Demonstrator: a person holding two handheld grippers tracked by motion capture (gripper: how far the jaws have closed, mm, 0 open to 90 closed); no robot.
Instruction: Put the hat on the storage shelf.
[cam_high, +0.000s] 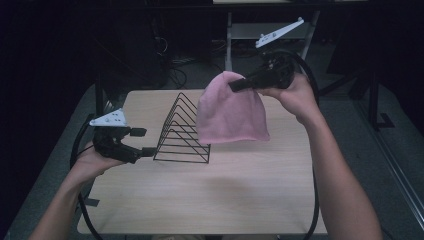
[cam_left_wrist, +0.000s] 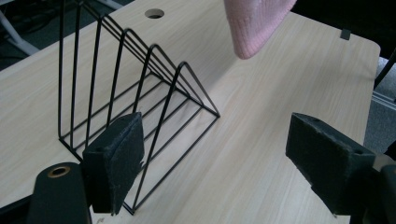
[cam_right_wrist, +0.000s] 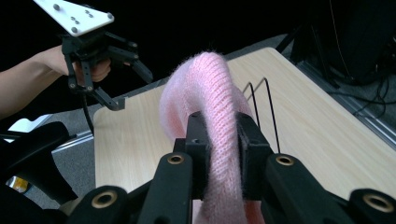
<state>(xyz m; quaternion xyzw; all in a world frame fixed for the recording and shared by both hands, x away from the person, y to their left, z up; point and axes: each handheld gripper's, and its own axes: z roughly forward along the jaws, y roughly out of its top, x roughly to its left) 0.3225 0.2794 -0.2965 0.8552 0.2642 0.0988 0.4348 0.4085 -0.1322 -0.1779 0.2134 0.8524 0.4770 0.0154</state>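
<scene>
High view, item one: pink knit hat, clamped at its crown between the pads of my right gripper, hanging clear above the table and just beside the wire rack; lift done, I judge, setting down or draping left. Item two: my left gripper, jaws wide apart, empty, at the rack's near end; hat well beyond its fingertips.

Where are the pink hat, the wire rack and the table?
pink hat (cam_high: 230, 117), high view, middle of its knit side.
wire rack (cam_high: 186, 131), high view, its black wire loops.
table (cam_high: 210, 200), high view, bare wooden top near the front.
</scene>
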